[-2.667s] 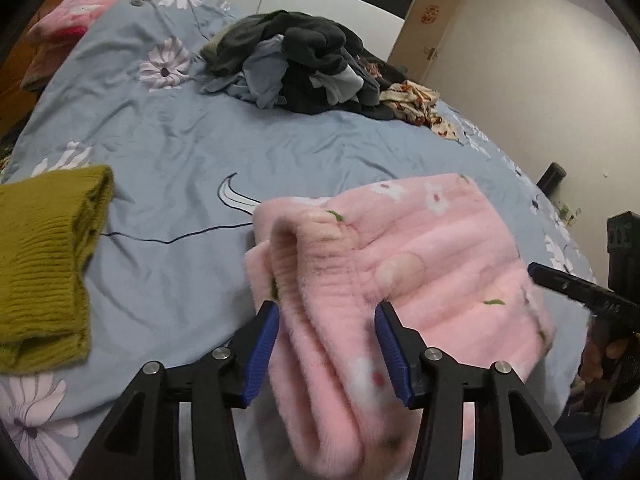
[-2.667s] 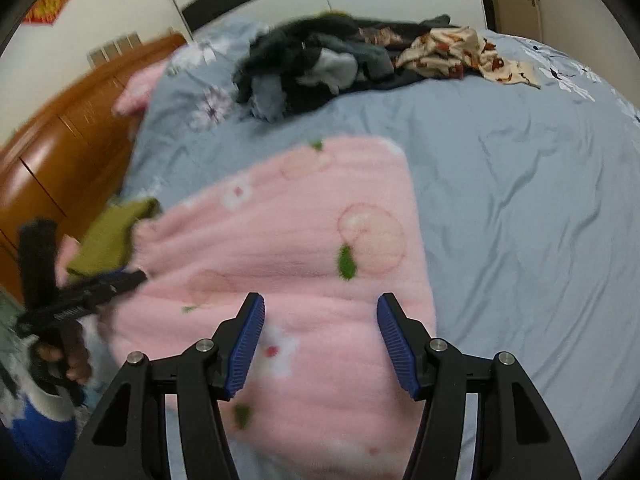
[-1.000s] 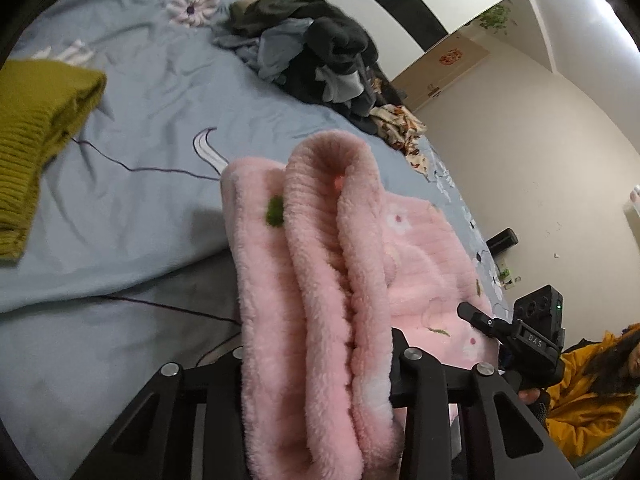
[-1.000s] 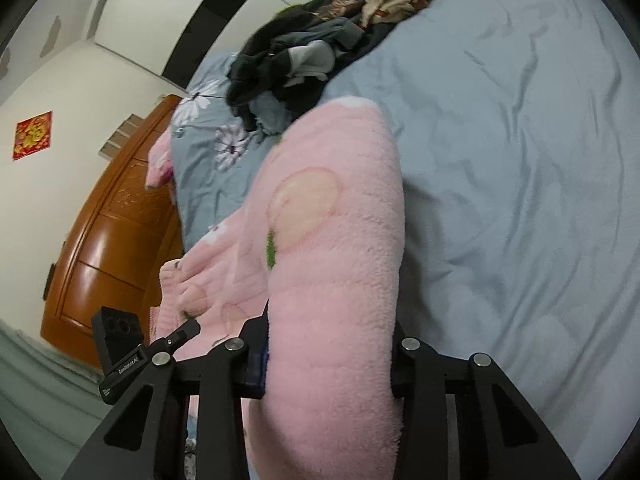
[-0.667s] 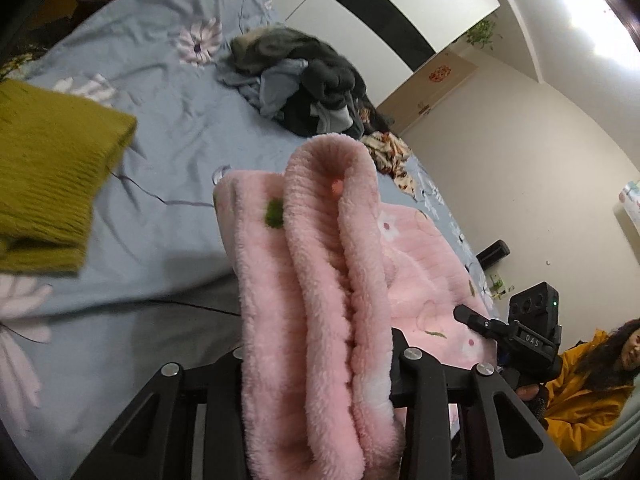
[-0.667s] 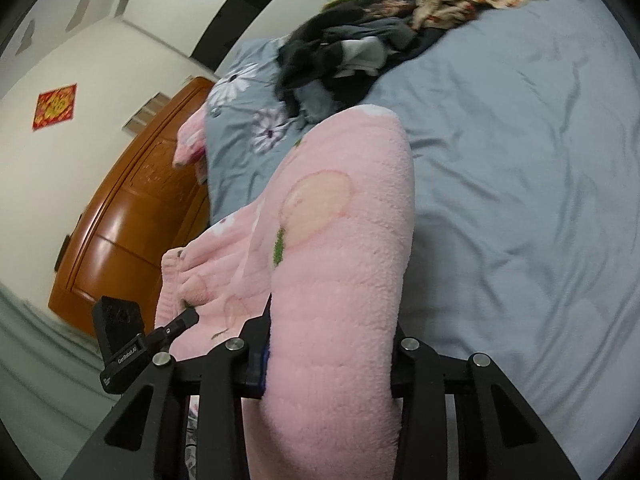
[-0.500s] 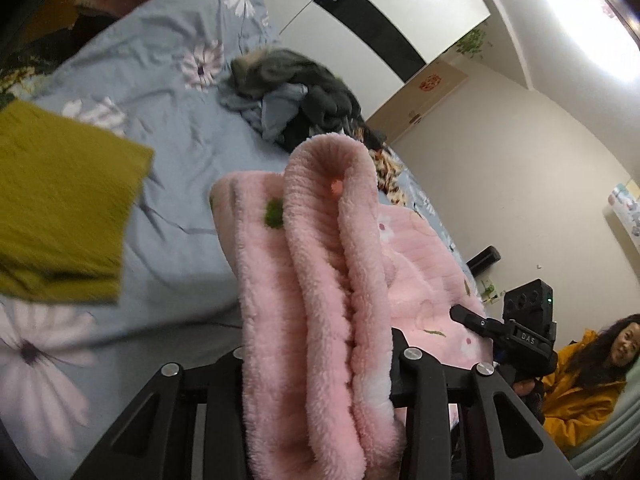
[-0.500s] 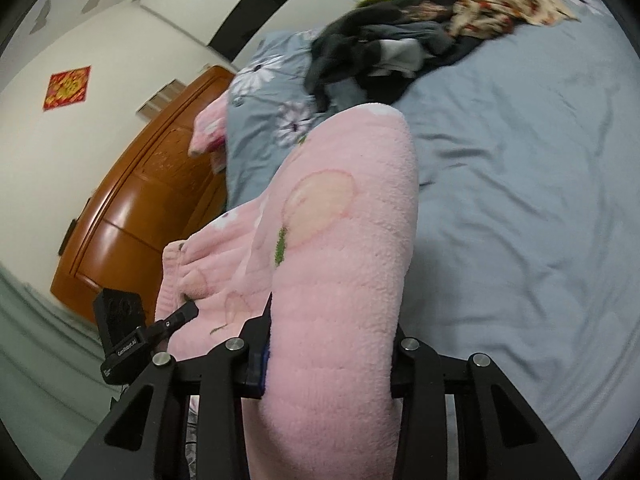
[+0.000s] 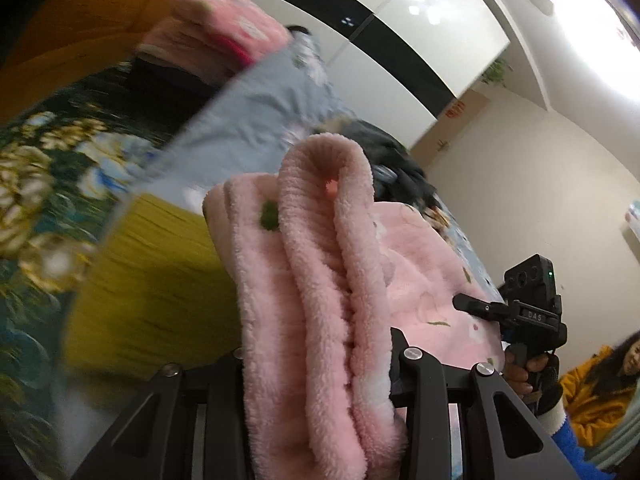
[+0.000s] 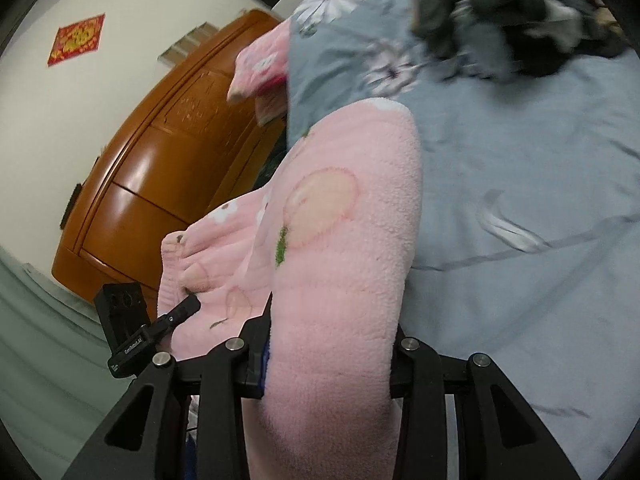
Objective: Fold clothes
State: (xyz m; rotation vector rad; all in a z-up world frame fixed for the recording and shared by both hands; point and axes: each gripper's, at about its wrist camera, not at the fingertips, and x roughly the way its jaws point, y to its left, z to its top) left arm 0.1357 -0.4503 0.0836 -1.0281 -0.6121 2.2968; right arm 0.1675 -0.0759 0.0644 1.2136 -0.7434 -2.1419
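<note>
Left gripper (image 9: 320,360): jaws clamped on a thick fold of the pink fleece garment (image 9: 320,280).
Right gripper (image 10: 332,356): jaws clamped on the garment's other end (image 10: 340,240).
Garment: slung between both grippers above the grey-blue floral bedsheet (image 10: 520,160).
Olive knit (image 9: 152,272): folded, near left.
Dark clothes pile (image 10: 512,12): far right.

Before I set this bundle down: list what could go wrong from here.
The pink fleece is thick and only pinched at its ends by the left gripper and the right gripper, so its folded layers may slip or spring open. Carried across, it may also drag over the folded mustard sweater and rumple it.
</note>
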